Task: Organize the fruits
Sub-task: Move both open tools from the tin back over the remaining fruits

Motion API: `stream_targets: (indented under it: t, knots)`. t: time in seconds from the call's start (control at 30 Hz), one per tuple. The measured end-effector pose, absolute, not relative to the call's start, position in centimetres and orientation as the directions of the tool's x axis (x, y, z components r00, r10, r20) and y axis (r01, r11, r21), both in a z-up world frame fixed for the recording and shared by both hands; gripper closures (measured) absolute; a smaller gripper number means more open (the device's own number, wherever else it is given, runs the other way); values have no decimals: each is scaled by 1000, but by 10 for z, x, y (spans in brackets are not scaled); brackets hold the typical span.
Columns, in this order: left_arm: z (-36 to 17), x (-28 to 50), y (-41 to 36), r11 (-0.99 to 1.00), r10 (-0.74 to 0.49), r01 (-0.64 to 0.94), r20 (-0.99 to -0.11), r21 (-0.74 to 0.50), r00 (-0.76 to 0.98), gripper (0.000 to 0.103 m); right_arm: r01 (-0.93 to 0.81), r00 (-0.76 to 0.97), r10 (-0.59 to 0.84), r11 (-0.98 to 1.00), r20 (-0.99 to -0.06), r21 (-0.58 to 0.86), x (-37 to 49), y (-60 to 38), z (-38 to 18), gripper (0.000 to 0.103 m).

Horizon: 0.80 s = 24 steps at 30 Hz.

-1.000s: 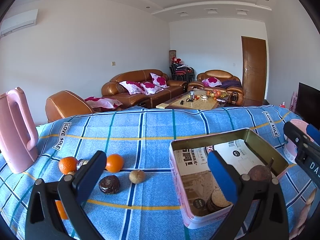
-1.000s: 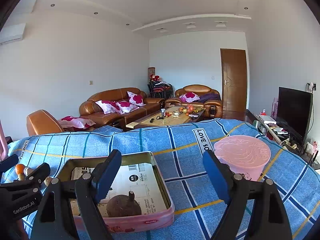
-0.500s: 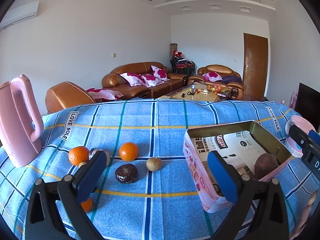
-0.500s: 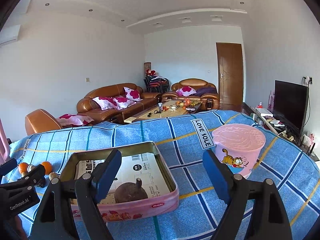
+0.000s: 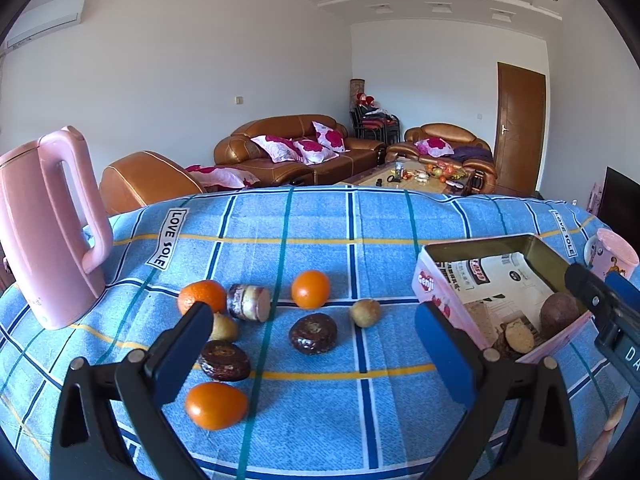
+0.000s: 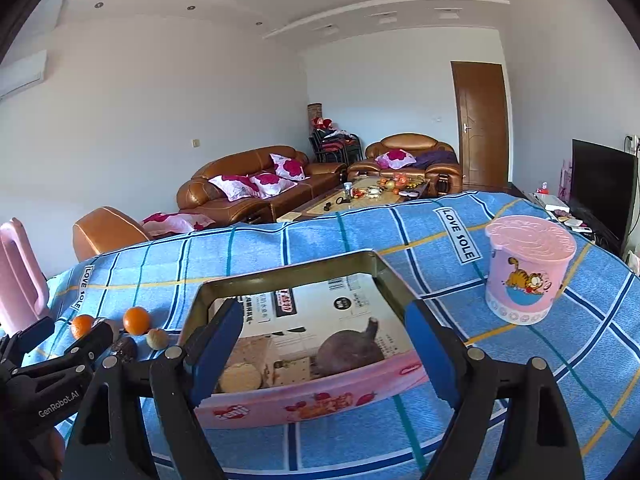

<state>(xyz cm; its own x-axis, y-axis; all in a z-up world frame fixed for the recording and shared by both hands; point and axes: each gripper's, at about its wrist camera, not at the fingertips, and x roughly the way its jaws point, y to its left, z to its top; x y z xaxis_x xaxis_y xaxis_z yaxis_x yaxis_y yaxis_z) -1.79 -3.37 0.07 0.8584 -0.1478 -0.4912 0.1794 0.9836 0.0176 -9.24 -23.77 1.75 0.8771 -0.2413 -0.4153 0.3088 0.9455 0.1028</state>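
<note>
A blue checked cloth is covering the worktop; oranges are glowing orange beside a pink kettle and a pink, possibly strawberry-printed tin.

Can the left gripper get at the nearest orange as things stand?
Probably yes: the left gripper is open and empty, the orange lies bare on the cloth just below its left finger, and nothing stands between them.

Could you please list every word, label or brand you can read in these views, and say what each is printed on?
"LOVE SOLE": black-and-white label on the blue checked tablecloth.
"GenRobot.AI": body of the left gripper, seen in the right wrist view.
"D": partial lettering on the right gripper, cut off in the left wrist view.
Red logo on the pink tin: too blurred.
Printed paper inside the tin: too small.
</note>
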Motion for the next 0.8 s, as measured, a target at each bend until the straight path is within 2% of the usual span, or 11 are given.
stream_targets:
  t: [0.27, 0.43, 0.67, 0.8]
  knots:
    - [-5, -10, -3, 987, -134, 161, -540, 3, 831, 0, 241, 884, -172, 965, -435, 107, -81, -196, 16, 18]
    - [-14, -1, 15, 982, -155, 188, -607, -9, 780, 0, 203, 885, -136, 973, -446, 108, -74, -173, 14, 18]
    - [-37, 15, 46, 964, -246, 239, -732, -117, 635, 0, 162, 881, -100, 982, -463, 96, -66, -146, 14, 18]
    - [-45, 21, 56, 959, -276, 224, -760, -175, 589, 0, 140, 872, -71, 984, -483, 107, -60, -141, 11, 18]
